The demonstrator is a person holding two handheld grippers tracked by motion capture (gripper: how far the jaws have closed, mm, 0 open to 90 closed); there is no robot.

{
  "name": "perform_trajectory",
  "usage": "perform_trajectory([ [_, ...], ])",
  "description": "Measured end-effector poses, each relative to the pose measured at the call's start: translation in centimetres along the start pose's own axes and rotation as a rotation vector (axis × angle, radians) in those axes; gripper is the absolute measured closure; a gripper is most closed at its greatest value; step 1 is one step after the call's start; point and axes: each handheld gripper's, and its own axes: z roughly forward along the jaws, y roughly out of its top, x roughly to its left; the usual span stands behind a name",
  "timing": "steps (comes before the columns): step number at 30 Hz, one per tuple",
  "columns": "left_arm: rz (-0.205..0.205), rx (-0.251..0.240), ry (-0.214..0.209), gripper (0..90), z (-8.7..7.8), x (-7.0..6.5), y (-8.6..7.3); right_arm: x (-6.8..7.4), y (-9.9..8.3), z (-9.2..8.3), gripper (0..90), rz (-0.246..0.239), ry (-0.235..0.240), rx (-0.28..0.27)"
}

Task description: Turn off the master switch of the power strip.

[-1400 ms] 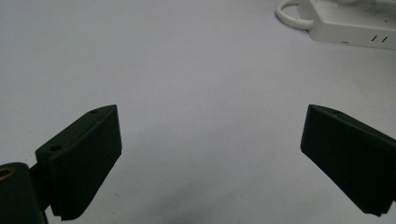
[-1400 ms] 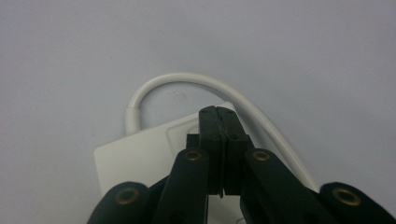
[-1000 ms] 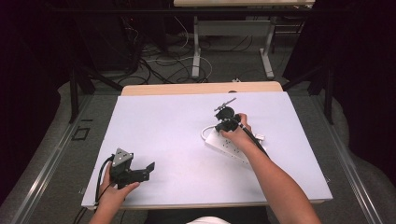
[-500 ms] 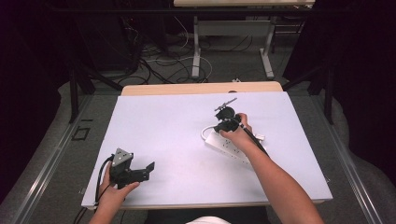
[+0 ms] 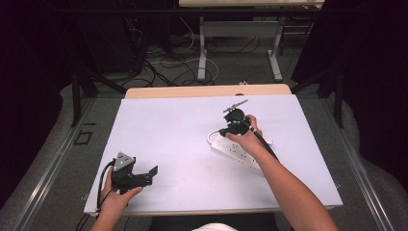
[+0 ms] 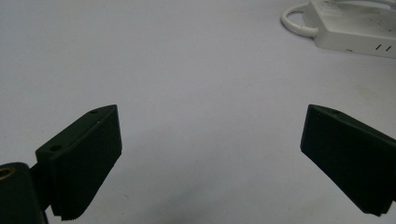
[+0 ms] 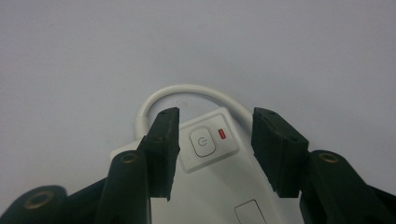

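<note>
White table (image 5: 183,130): R gripper (image 7: 215,140) just opening over power strip (image 7: 219,182); L gripper (image 6: 210,158) open, w/ bare surface around.

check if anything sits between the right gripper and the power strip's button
Nothing visible does. The right gripper, jaws just opening, hangs right over the power strip, with the button bare between its jaws.

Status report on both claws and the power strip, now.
Right claw just been opening, straddling the power strip switch end, indicator lit red. Left claw open, nothing between jaws. White table unobstructed around strip.
</note>
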Motion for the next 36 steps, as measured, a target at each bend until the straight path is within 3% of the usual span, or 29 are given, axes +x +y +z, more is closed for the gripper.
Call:
perform_trajectory([
  [5,0.000,-0.005,0.000,5.3,0.1,0.0,0.0,-0.3,0.0,-0.3,40.2,0.052,0.011,0.005],
  [7,0.001,-0.006,0.000,5.3,0.1,0.0,0.0,-0.5,-0.1,-0.3,36.2,0.037,-0.004,-0.004],
  [13,0.000,-0.006,-0.003,5.3,0.1,-0.1,0.0,-0.6,-0.2,-0.6,14.6,0.078,-0.022,-0.007],
  [20,0.004,-0.002,-0.001,5.3,0.2,-0.1,0.0,-0.6,-0.6,-0.6,1.4,0.070,-0.032,0.006],
  [27,0.007,-0.007,-0.001,5.3,0.2,-0.1,0.0,-0.3,-1.0,-1.2,0.0,0.013,-0.054,-0.001],
  [29,0.006,-0.010,0.003,5.3,0.2,-0.1,0.0,0.0,-0.9,-1.3,0.0,0.029,-0.062,-0.002],
  [36,0.006,-0.004,-0.002,5.3,0.1,-0.1,0.1,0.3,-1.0,-1.9,0.0,-0.002,-0.095,-0.030],
])
